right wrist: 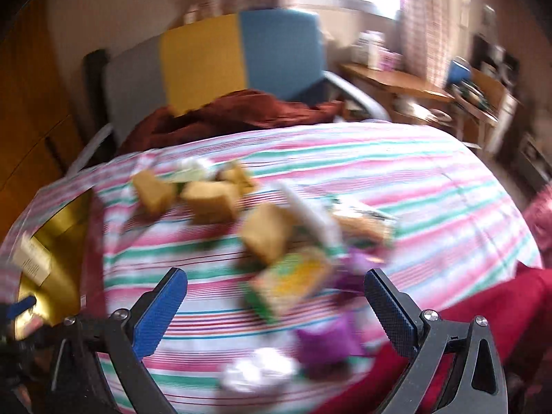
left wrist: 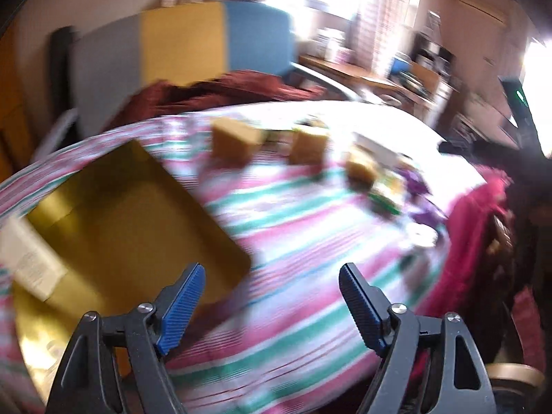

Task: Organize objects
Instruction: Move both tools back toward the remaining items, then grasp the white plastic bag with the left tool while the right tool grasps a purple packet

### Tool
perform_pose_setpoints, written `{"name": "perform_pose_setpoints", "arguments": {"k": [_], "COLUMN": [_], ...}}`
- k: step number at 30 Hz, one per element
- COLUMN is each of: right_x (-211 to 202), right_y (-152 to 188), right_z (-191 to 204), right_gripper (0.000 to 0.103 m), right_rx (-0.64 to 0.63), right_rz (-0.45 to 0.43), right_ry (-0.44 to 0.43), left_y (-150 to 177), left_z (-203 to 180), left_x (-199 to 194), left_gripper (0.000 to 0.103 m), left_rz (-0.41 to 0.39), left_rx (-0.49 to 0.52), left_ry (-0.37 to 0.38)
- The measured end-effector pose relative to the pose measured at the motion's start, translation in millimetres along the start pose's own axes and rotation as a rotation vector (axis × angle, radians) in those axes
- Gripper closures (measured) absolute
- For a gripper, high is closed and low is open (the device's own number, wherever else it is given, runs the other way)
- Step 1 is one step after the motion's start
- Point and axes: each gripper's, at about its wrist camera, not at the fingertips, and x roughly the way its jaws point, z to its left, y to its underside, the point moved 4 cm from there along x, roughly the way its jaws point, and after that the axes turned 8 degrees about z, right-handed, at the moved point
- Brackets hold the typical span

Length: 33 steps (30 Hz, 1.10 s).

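Gold tray [left wrist: 138, 214] lies on the striped bedspread [left wrist: 310, 276], at the left in both views; a white card [left wrist: 31, 258] with small print rests in its near-left corner. Both frames blurred; fine detail unreadable. Left gripper [left wrist: 272, 272]: jaws wide apart, nothing between them, hovering over the bedspread just beside the tray's near-right corner. Right gripper [right wrist: 276, 277]: jaws also wide apart, holding nothing, positioned above a cluster of small items mid-bed. Cluster contents, right wrist view: several tan blocks [right wrist: 214, 200] toward the far side, a larger tan block [right wrist: 267, 238] nearer, a green and yellow packet [right wrist: 293, 283] directly between the spread fingers, a purple pouch [right wrist: 327, 345] closer in, a silvery crumpled wrapper [right wrist: 258, 371] nearest the camera. Whether items touch one another cannot be told through the blur. Items sit well apart from the tray. A dark red blanket [right wrist: 241, 110] is bunched at the far edge of the bed, with a grey, yellow and blue headboard [right wrist: 207, 58] behind it. Wooden desk [right wrist: 396, 82] at the right, under a bright window.
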Motion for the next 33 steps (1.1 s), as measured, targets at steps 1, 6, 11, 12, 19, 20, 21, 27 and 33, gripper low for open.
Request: {"name": "perform_pose_setpoints", "arguments": {"k": [1, 6, 11, 12, 19, 20, 21, 27, 33], "right_x": [-2.1, -6.5, -1.7, -0.4, 12.0, 13.1, 14.5, 32.4, 60.5], "right_y": [-2.0, -3.0, 4.7, 5.7, 7.6, 7.0, 6.9, 13.6, 32.1], "right_z": [-15.0, -56.6, -76.3, -77.6, -76.7, -75.7, -74.4, -52.4, -11.2], "right_gripper": [0.0, 0.0, 0.0, 0.0, 0.0, 0.0, 0.0, 0.0, 0.0], "right_rx": [0.025, 0.086, 0.098, 0.099, 0.053, 0.044, 0.034, -0.143, -0.365], "right_rz": [0.001, 0.024, 0.06, 0.066, 0.123, 0.131, 0.142, 0.284, 0.476], "right_ry": [0.013, 0.032, 0.04, 0.04, 0.021, 0.016, 0.01, 0.002, -0.008], "left_y": [-3.2, -19.7, -30.0, -30.9, -33.5, -33.2, -32.6, -22.6, -9.9], "left_z": [-12.3, -78.0, -132.9, -141.4, -167.7, -166.7, -165.0, -142.7, -103.3], "left_x": [6.1, 37.8, 63.5, 69.0, 114.1, 120.1, 123.5, 112.6, 96.7], "left_gripper": [0.029, 0.042, 0.045, 0.045, 0.048, 0.055, 0.065, 0.066, 0.065], "left_rz": [0.011, 0.068, 0.115, 0.124, 0.202, 0.218, 0.227, 0.193, 0.175], "left_rx": [0.029, 0.175, 0.283, 0.299, 0.338, 0.326, 0.314, 0.286, 0.193], "left_ry": [0.027, 0.169, 0.244, 0.246, 0.236, 0.259, 0.279, 0.291, 0.274]}}
